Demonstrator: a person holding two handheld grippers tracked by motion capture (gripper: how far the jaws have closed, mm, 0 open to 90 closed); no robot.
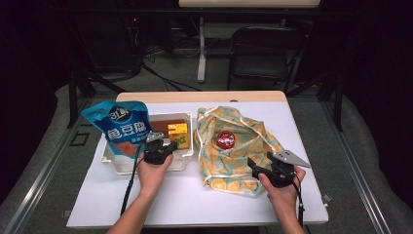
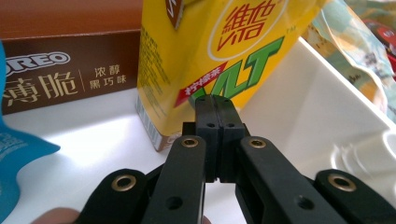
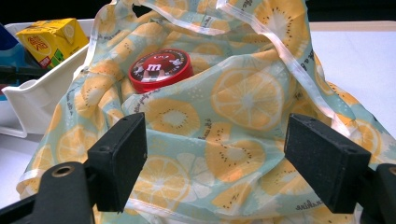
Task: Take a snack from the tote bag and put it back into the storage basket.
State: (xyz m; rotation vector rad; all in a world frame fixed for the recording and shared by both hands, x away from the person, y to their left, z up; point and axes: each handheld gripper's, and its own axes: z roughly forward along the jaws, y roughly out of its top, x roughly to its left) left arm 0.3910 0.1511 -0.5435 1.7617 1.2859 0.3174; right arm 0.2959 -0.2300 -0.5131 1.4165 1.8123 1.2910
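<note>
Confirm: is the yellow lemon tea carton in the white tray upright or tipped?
Upright: yellow lemon tea carton stands on its base in the white plastic tray.

Glossy plastic tray point(image 1: 113, 163); seemingly cloth bag point(image 1: 243, 146)

My left hand point(image 1: 152, 171) grips the left hand-held gripper point(image 1: 157, 145) with its jaws pressed flat together, nothing between them, and my forearm runs up from the lower edge. My right hand point(image 1: 281, 187) holds the right hand-held gripper point(image 1: 257, 166) with its jaws spread wide apart, pointing left and forward, the grey plate on top.
</note>
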